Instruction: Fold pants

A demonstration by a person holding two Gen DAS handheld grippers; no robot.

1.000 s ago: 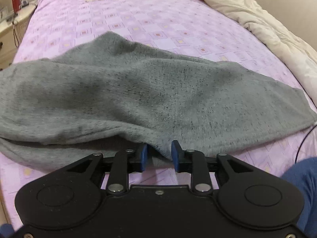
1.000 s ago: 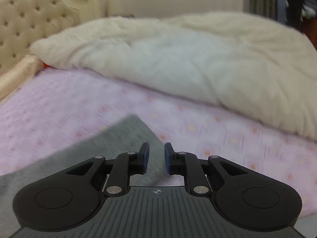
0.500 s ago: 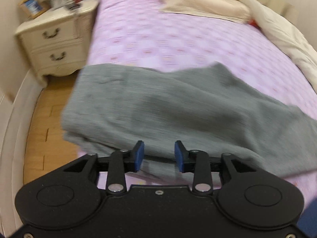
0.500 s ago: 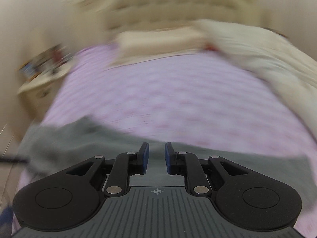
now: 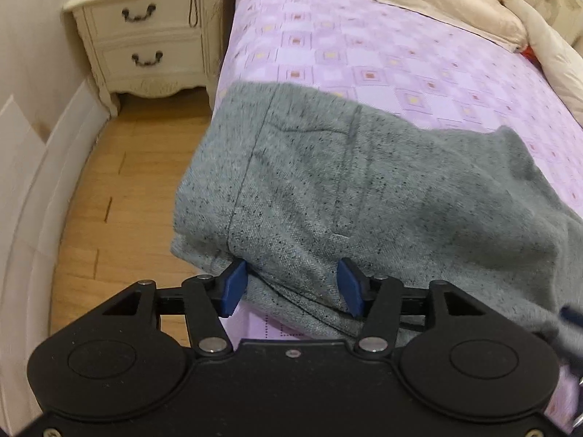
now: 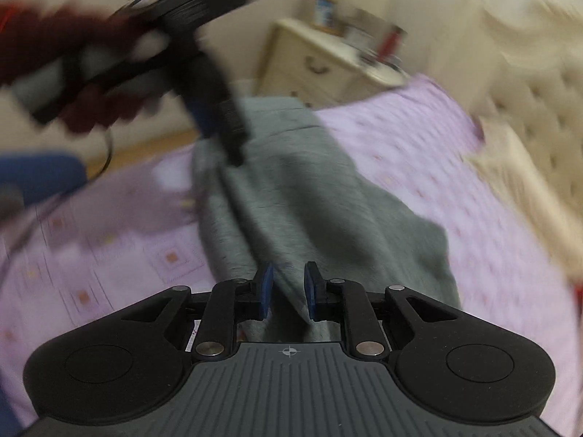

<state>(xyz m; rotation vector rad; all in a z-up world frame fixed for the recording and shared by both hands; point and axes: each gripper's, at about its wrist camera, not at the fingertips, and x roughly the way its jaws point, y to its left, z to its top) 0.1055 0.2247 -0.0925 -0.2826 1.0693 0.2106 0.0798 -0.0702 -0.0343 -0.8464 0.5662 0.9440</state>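
left claw opening, pads apart around a fold of grey pants, not pressing. right claw narrowly parted over the blurred cloth, grip unclear. folded, speckled, on the purple bed near its edge.

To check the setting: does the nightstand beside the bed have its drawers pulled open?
No, both drawers of the nightstand sit closed, flush with its front.

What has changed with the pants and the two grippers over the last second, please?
The left gripper has let go: a second ago its pads pinched the edge of the grey pants; now its jaws are opening, with the cloth loose between them. Its view swung toward the nightstand. The right gripper swung round from the duvet side to over the pants, jaws narrow throughout. The pants remain on the purple bedsheet.
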